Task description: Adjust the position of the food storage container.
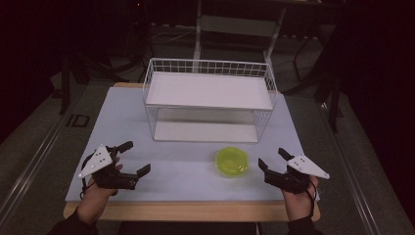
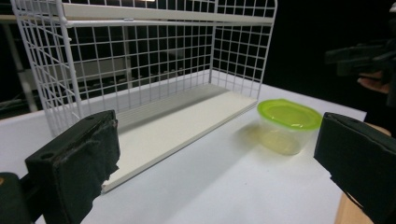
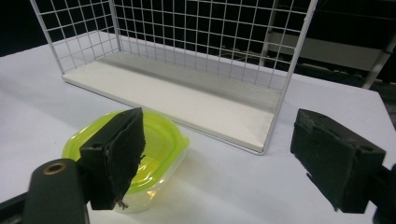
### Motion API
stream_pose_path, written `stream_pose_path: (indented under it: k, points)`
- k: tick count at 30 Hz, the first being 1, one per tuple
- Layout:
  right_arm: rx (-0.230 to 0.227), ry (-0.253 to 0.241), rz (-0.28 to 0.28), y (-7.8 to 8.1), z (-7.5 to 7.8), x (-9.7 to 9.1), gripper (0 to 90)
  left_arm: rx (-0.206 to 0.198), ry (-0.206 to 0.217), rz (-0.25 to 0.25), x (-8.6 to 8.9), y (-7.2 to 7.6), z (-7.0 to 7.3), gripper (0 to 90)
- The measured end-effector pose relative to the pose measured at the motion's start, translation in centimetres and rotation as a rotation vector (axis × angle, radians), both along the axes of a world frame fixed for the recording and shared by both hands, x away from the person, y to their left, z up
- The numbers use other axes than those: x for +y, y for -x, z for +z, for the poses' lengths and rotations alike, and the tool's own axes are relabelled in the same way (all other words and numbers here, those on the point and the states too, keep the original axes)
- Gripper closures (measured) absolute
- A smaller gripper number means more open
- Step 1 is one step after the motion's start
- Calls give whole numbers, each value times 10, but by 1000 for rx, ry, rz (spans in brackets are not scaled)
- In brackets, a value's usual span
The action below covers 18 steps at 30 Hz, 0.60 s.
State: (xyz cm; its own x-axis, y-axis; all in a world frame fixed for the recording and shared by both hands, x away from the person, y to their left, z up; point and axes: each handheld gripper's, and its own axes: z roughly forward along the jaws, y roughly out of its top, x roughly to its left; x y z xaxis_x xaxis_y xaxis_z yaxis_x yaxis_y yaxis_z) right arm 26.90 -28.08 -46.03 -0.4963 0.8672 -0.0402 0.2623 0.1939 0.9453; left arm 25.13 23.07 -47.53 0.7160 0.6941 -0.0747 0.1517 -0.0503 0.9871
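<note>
A small clear container with a lime-green lid (image 1: 231,161) stands on the white table top, in front of the wire rack (image 1: 210,100). My left gripper (image 1: 137,157) rests near the front left of the table, open, with nothing between its jaws. My right gripper (image 1: 270,157) sits just right of the container, also open and holding nothing. In the left gripper view the container (image 2: 287,123) lies ahead to the right, beyond the open left gripper (image 2: 217,163). Seen from the right gripper view, the container (image 3: 161,144) is partly behind the left jaw of the open right gripper (image 3: 224,158).
The white wire rack (image 2: 140,70) has a bare upper shelf (image 1: 208,90) and a bare lower shelf (image 3: 177,100), and takes up the back middle of the table. The table's wooden front edge (image 1: 195,210) runs below both hands. Dark floor and furniture surround it.
</note>
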Motion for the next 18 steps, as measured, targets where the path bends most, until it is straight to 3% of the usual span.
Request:
stream_pose_path:
  k: [7, 11, 14, 18]
  points:
    - [6, 7, 12, 1, 0, 4, 143, -1, 11, -4, -1, 0, 1, 8]
    - [-19, 17, 18, 2, 5, 4, 129, 2, 8, -9, -2, 1, 1, 8]
    - [-33, 71, 29, 1, 9, 5, 116, 8, 9, -18, -2, 0, 0, 8]
    - [-18, 60, 32, -2, 11, 5, 115, 6, 22, -22, -2, 1, 1, 8]
